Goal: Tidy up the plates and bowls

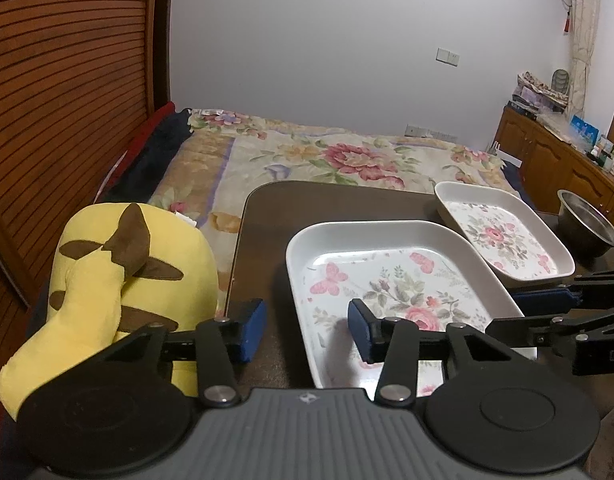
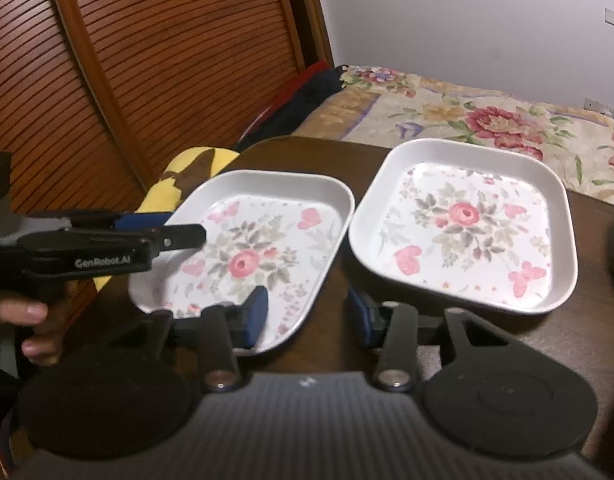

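1. The left tongs (image 1: 307,330) are spread wide. One blue tip is over the dark table (image 1: 267,216). The other blue tip is over the near plate (image 1: 387,280).
2. The near plate is white with pink flowers and butterflies. Its left rim sits between the two tips of the left tongs, but the tips do not pinch it.
3. The right tongs (image 2: 307,314) are spread wide too. Their left tip is over the near plate (image 2: 263,256). Their right tip is over the table, down by the front rim of the far plate (image 2: 467,224).
4. The right tongs hold nothing.
5. The far plate (image 1: 503,232) is the same kind of flower plate. It sits just past the near plate, to the right of the left tongs. The two plates are very close at one corner. I cannot tell if they touch.
6. A shiny metal bowl (image 1: 585,220) stands on the table, far to the right of the left tongs, past the far plate.
7. A yellow soft toy (image 1: 119,276) with brown spots lies to the left of the left tongs, off the table.
8. A bed with a flower blanket (image 1: 327,156) is past the table, in front of both tongs.
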{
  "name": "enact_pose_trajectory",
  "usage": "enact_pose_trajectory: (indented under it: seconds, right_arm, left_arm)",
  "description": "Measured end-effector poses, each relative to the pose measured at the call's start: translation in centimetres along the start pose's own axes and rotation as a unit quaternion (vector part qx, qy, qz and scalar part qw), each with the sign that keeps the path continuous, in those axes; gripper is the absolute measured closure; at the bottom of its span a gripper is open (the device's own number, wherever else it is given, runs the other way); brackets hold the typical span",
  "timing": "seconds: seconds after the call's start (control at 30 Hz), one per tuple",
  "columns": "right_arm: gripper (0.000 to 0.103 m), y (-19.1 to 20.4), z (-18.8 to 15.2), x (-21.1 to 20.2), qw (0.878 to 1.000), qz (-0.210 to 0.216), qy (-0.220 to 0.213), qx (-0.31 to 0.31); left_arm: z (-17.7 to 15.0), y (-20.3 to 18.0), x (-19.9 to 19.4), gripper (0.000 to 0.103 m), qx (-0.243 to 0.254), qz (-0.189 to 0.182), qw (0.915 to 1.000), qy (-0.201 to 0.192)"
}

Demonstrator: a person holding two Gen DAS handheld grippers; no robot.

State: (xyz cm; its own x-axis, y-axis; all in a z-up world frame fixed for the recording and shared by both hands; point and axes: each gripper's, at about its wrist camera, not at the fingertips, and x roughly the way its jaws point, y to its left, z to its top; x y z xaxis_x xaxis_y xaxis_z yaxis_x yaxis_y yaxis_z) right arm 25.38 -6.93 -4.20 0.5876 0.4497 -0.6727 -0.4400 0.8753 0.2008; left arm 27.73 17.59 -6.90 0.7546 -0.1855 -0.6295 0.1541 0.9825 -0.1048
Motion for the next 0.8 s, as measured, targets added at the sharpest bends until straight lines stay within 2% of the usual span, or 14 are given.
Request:
enact_pose_trajectory:
  seconds: [0.37,0.4,0.8]
  right_arm:
    - [0.075,0.1,0.1,0.4,1.000,0.003,0.002,-0.005]
    - [0.080,0.1,0.1,0.5,1.000,0.005,0.003,-0.005]
    - [0.081,0.4,0.1,-0.9,1.000,0.001,-0.004,-0.012]
  left_arm:
    - [-0.4,-0.1,-0.4,0.085,-0.003,-0.009,1.0000,0.000]
    - [-0.4,-0.2,-0.5,0.085,-0.004,-0.009,1.0000,0.001]
    - [-0.4,-1.0,-2.5,0.085,-0.002,-0.008,1.0000,0.001]
